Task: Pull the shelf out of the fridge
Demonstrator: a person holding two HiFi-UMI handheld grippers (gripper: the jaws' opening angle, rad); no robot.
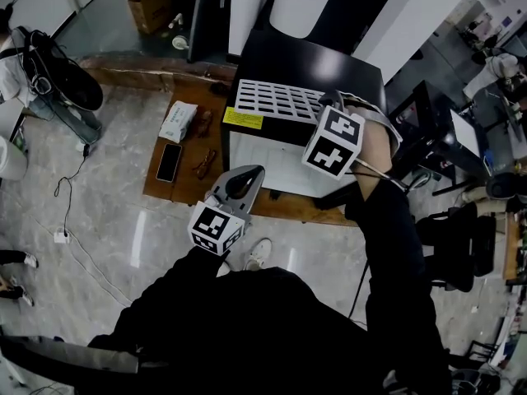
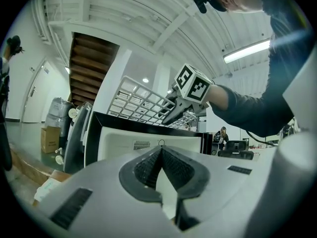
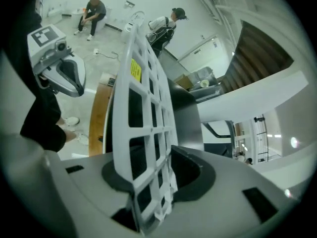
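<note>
Shelf (image 1: 276, 101) is out of the fridge (image 1: 346, 64) and lies across its black top. Its right edge stands between the spread jaws of the right gripper (image 3: 157, 162), and I see a gap beside it on one side. I hold the left gripper (image 2: 161, 155) nearer, facing the fridge's white front, with its jaws pressed together on nothing.
</note>
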